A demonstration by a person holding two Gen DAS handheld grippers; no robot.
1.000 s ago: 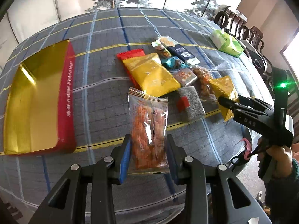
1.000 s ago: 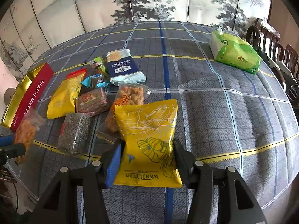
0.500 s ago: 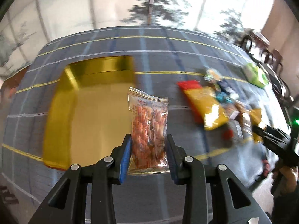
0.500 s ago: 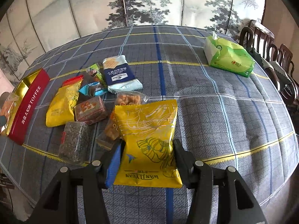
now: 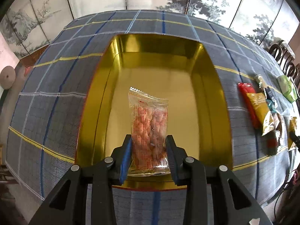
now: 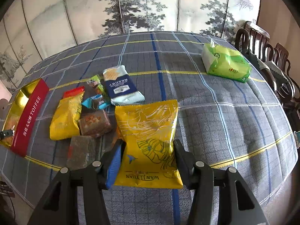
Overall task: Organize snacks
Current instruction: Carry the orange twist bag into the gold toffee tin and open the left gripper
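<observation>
Packets here are light, thin-walled and crinkly, so they likely slip and bend rather than resist; the contents look brittle, and a hard squeeze could crush them. The clear packet of orange crackers [image 5: 149, 129] sits low in the centre of the left wrist view, clenched at its lower half between the two fingers of the left hand-held gripper [image 5: 149, 155], its crimped top edge free and pointing up the frame. That low grip on the filled part seems safer than the flimsy seam. Behind it the gold tin [image 5: 211, 101] fills the middle of the frame, and its floor shows nothing in it; whether the packet touches the floor I cannot tell.

In the right wrist view the right hand-held gripper [image 6: 148, 161] grasps the yellow bag [image 6: 150, 131] by its lower sides, bottom centre of the frame. This bag is puffed with air, so it probably yields and may slide. The tin's red side appears at the left edge, and the other snacks [image 6: 90, 112] lie on the table [image 6: 225, 112] just beside it.
</observation>
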